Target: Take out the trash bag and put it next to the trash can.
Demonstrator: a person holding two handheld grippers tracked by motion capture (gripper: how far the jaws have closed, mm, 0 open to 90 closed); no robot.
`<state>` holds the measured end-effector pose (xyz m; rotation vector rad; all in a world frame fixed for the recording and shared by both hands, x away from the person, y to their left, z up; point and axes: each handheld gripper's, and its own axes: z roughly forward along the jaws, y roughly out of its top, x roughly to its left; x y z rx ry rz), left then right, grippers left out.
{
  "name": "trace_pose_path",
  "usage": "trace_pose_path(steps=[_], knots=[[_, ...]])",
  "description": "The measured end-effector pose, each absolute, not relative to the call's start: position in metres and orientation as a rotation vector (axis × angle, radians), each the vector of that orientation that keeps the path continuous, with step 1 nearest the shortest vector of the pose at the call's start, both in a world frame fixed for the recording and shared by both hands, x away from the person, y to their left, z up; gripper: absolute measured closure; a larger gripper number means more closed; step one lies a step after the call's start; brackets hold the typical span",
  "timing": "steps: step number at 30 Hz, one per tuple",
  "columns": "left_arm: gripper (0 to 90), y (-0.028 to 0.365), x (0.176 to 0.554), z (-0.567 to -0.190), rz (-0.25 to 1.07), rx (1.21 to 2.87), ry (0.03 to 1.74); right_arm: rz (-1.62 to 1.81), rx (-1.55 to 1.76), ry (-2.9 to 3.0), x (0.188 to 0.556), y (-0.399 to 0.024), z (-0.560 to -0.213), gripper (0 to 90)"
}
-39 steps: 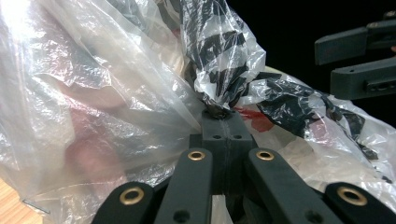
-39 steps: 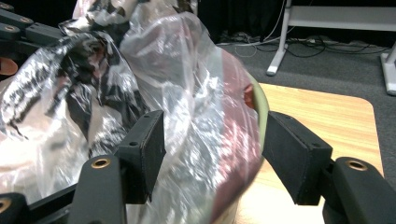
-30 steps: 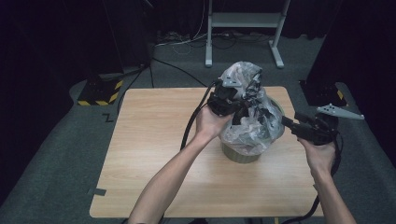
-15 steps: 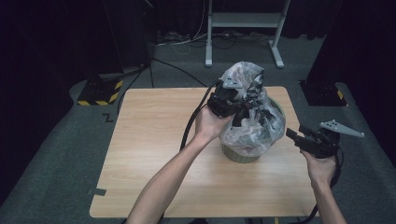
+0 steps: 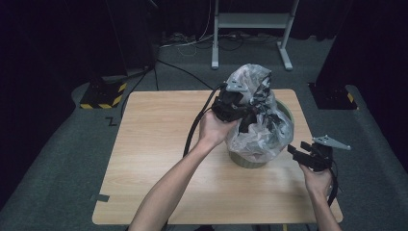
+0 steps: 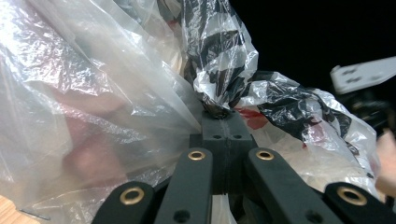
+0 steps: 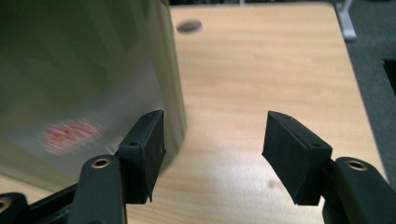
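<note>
The left gripper clenched a crinkled clear plastic bag lining a round olive-green bin at the pale wooden desk's three o'clock; the right gripper hung released. A hard tug risked tearing the film.

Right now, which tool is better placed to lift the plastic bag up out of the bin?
Left. The left tool is already shut on the plastic bag near its gathered top. The right tool is open, low beside the bin, gripping nothing.
</note>
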<state>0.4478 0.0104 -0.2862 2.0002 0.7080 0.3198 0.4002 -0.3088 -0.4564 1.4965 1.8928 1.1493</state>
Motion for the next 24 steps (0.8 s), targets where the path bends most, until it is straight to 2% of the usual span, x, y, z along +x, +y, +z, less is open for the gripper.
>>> trace_pose_path(steps=[1, 11, 22, 24], knots=[[90.0, 0.012, 0.448, -0.286, 0.321, 2.001, 0.709, 1.112, 1.516, 1.900, 0.404, -0.307, -0.468, 39.4], [90.0, 0.018, 0.449, -0.290, 0.302, 1.999, 0.722, 1.027, 1.579, 1.885, 0.415, -0.295, -0.507, 39.2], [90.0, 0.031, 0.450, -0.290, 0.290, 1.975, 0.746, 0.939, 1.540, 1.897, 0.423, -0.284, -0.521, 38.1], [90.0, 0.034, 0.449, -0.289, 0.284, 1.966, 0.748, 0.921, 1.559, 1.902, 0.424, -0.283, -0.522, 35.5]])
